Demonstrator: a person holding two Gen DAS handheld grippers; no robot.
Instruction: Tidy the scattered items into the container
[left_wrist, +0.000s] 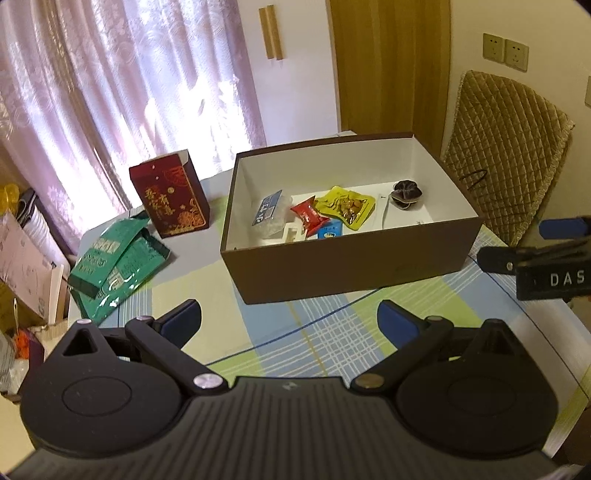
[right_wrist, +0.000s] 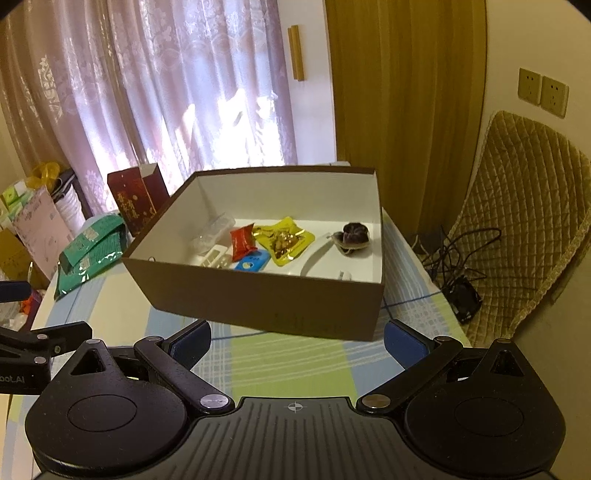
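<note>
In the left wrist view, the left gripper (left_wrist: 290, 319) is hovering over the checked blue-and-green tablecloth (left_wrist: 317, 332) with its blue-padded fingers spread wide and nothing between them, facing the open brown cardboard box with a white inside (left_wrist: 351, 269). Small things are lying on the box floor: a red sachet (left_wrist: 309, 218), a yellow foil snack packet (left_wrist: 347, 207), a clear plastic pack with a blue label (left_wrist: 270, 216) and a dark round pouch (left_wrist: 406, 194). Left of the box, well apart from it, a dark red printed carton (left_wrist: 171, 197) is standing upright and green foil packets (left_wrist: 114, 264) are lying on the cloth. The right gripper (left_wrist: 532, 254) is showing at the right edge, too cut off here to judge. In the right wrist view, the right gripper (right_wrist: 297, 345) is likewise gaping wide and carrying nothing, just in front of the box's near wall. The sorting seems mostly done; the green packets and perhaps the red carton look like what is left, so the next move probably calls for the left gripper swinging left and closing on the slippery foil.
</note>
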